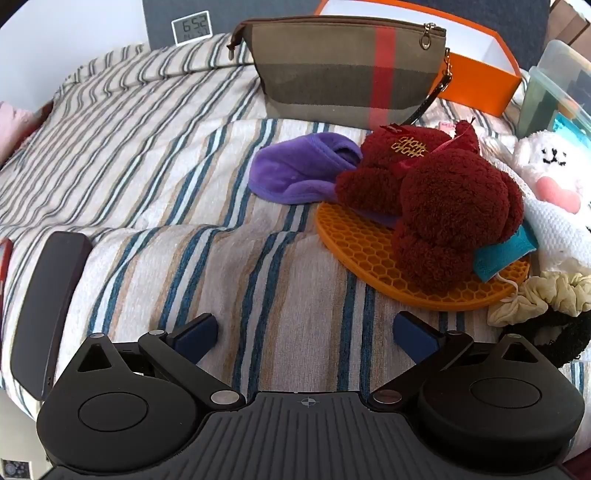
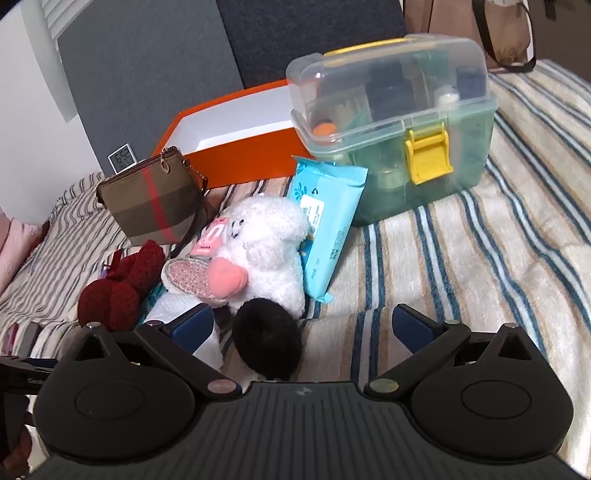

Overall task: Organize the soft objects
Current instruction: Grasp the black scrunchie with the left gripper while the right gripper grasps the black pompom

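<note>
A dark red plush toy (image 1: 439, 195) lies on an orange honeycomb mat (image 1: 373, 254), with a purple cloth (image 1: 295, 170) to its left and a white plush toy (image 1: 554, 177) to its right. A cream scrunchie (image 1: 539, 295) and a black scrunchie (image 1: 554, 332) lie near the mat's right end. My left gripper (image 1: 306, 332) hovers open over the striped blanket (image 1: 147, 155), short of the mat. In the right wrist view the white plush toy (image 2: 266, 243), the red plush toy (image 2: 118, 284) and a black fluffy scrunchie (image 2: 269, 339) lie ahead of my open right gripper (image 2: 303, 328).
A plaid zip pouch (image 1: 343, 70) stands behind the toys, before an open orange box (image 2: 236, 136). A clear lidded storage box (image 2: 399, 122) and a blue wipes pack (image 2: 325, 221) sit at the right. A dark phone (image 1: 48, 306) lies left; a small clock (image 1: 192, 26) stands behind.
</note>
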